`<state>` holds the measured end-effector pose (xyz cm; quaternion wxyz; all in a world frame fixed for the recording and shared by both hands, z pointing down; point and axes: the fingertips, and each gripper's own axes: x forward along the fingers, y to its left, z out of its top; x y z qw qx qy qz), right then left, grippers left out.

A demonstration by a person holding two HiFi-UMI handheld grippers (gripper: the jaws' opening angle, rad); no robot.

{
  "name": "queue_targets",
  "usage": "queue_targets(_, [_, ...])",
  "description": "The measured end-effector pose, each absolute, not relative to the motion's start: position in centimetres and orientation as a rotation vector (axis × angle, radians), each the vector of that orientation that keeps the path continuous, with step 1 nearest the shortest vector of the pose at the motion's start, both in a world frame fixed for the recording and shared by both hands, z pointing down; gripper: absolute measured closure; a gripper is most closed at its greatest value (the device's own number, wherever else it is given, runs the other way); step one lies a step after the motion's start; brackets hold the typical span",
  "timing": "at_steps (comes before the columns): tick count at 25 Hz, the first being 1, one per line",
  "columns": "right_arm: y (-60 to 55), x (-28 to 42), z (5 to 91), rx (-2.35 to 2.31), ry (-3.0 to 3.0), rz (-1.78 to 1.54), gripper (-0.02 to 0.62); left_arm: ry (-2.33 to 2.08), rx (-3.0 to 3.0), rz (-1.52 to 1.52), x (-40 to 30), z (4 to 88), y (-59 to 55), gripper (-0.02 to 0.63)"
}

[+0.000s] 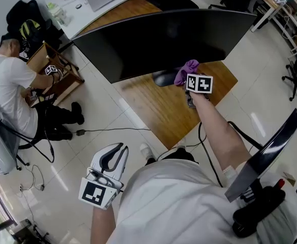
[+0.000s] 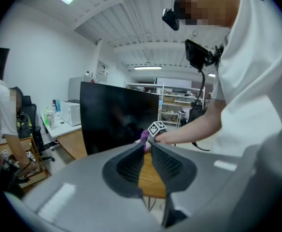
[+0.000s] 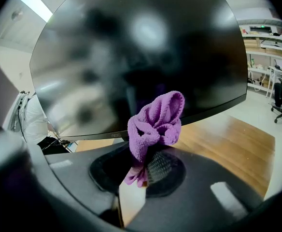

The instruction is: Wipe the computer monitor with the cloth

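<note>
Near the lower edge of the wide curved black computer monitor (image 3: pixel 131 47), the right gripper (image 3: pixel 142 161) pinches a bunched purple microfibre cloth (image 3: pixel 156 120), seemingly just short of the glass, so next comes pressing and sweeping, while the left gripper (image 2: pixel 148 146) hangs near-left, jaws together, empty.

One monitor (image 1: pixel 164 39), seen by three cameras.
From the head, the monitor and the desk (image 1: pixel 164 113) are looked down on steeply from above. From the left hand-held gripper (image 1: pixel 115 154), held well back, the monitor is faced from a distance. From the right hand-held gripper (image 1: pixel 187 81), it is faced from close up and the frame is filled by it, with the cloth (image 3: pixel 155 120) just before the lens. Monitor and desk are shared by all three views.
</note>
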<state>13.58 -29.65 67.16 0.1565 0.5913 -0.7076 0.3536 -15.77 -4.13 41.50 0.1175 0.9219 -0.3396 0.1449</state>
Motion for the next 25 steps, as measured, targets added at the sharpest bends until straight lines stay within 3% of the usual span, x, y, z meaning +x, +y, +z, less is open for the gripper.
queue_targets(25, [-29.5,1.4,67.1,1.566,-2.110,0.991,0.538,-1.033,2.678,0.364,-21.6,42.0,-3.4,0.535])
